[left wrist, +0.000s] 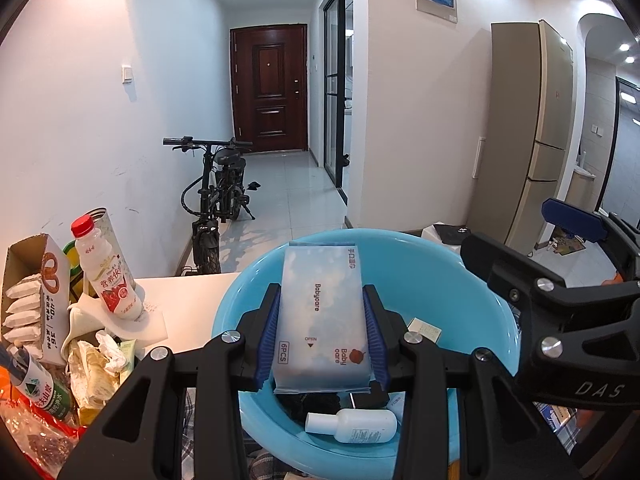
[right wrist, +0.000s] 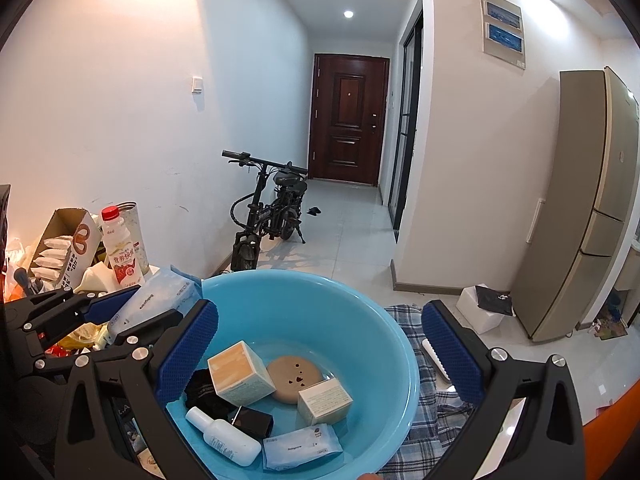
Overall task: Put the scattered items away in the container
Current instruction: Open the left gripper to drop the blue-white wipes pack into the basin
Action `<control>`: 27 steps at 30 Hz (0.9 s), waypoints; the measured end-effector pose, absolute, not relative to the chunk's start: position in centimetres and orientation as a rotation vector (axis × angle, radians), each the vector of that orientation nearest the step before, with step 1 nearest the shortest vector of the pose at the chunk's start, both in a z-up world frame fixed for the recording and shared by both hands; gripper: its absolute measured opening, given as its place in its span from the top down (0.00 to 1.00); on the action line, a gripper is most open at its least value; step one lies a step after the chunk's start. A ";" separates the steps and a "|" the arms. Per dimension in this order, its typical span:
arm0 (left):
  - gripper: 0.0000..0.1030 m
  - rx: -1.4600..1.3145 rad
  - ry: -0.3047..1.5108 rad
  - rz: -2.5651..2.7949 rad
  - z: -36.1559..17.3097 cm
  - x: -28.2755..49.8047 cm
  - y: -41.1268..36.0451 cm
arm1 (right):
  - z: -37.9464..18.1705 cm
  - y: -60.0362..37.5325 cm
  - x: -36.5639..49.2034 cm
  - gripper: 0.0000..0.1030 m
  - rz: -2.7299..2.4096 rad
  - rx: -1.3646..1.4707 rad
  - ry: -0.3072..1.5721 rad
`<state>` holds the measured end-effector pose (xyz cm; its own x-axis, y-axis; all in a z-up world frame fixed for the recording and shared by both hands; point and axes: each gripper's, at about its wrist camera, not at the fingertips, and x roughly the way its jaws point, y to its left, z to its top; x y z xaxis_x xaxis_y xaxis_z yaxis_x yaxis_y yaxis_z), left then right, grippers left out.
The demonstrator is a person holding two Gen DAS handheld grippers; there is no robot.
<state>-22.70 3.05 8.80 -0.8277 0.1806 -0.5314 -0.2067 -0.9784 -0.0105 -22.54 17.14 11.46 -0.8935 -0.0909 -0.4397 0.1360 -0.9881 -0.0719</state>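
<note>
My left gripper (left wrist: 322, 334) is shut on a pale blue Babycare wipes pack (left wrist: 320, 320), held over the blue basin (left wrist: 472, 280). The right wrist view shows that same pack (right wrist: 156, 304) at the basin's left rim (right wrist: 256, 280), clamped by the left gripper (right wrist: 120, 312). My right gripper (right wrist: 320, 352) stands open above the basin with nothing between its fingers. Inside the basin lie a white bottle (right wrist: 224, 436), two cream boxes (right wrist: 240, 372), a round tan case (right wrist: 294, 376), a black box (right wrist: 252, 422), a dark cloth (right wrist: 204, 392) and a second wipes pack (right wrist: 300, 446).
A clutter pile sits left of the basin: a red-capped milk bottle (left wrist: 106, 268), a snack carton (left wrist: 36, 304), a green-labelled bottle (left wrist: 38, 388), tissues and wrappers. A plaid cloth (right wrist: 432, 408) lies under the basin's right side. A bicycle (right wrist: 268, 216) stands in the hallway behind.
</note>
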 end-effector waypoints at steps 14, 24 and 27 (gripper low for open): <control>0.64 -0.819 0.082 2.810 8.6 -22.7 3.4 | 11.2 16.5 -22.4 0.00 -2.942 0.664 0.176; 0.64 -0.818 0.083 2.806 8.6 -22.8 3.2 | 11.0 16.7 -22.5 0.00 -2.941 0.667 0.168; 0.64 -0.822 0.083 2.807 8.5 -22.8 3.2 | 10.9 16.7 -22.5 0.00 -2.940 0.669 0.165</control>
<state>-22.77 3.23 8.52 -0.8206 0.1897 -0.5391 -0.2212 -0.9752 -0.0065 -22.47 16.67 10.94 -0.8949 -0.0941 -0.4362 0.1422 -0.9867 -0.0789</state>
